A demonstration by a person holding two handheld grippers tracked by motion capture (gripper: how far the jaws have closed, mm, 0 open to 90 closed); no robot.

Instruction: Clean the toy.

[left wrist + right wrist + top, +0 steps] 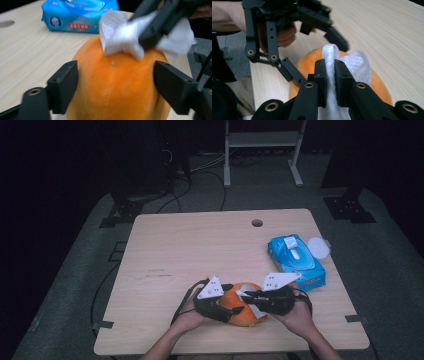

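Wipe [329, 75] sat pinched in our right gripper [330, 85], pressed onto the orange ball [117, 82] near the table's [200, 250] front edge; our left gripper [116, 87] straddled the ball, jaws wide, whether gripping we couldn't tell.

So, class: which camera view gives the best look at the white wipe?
The right gripper view: the white wipe sits close and sharp, pinched between the right tongs over the orange fruit. The left gripper view shows it blurred, bunched on the fruit's top. The high view shows a small white patch between both tongs.
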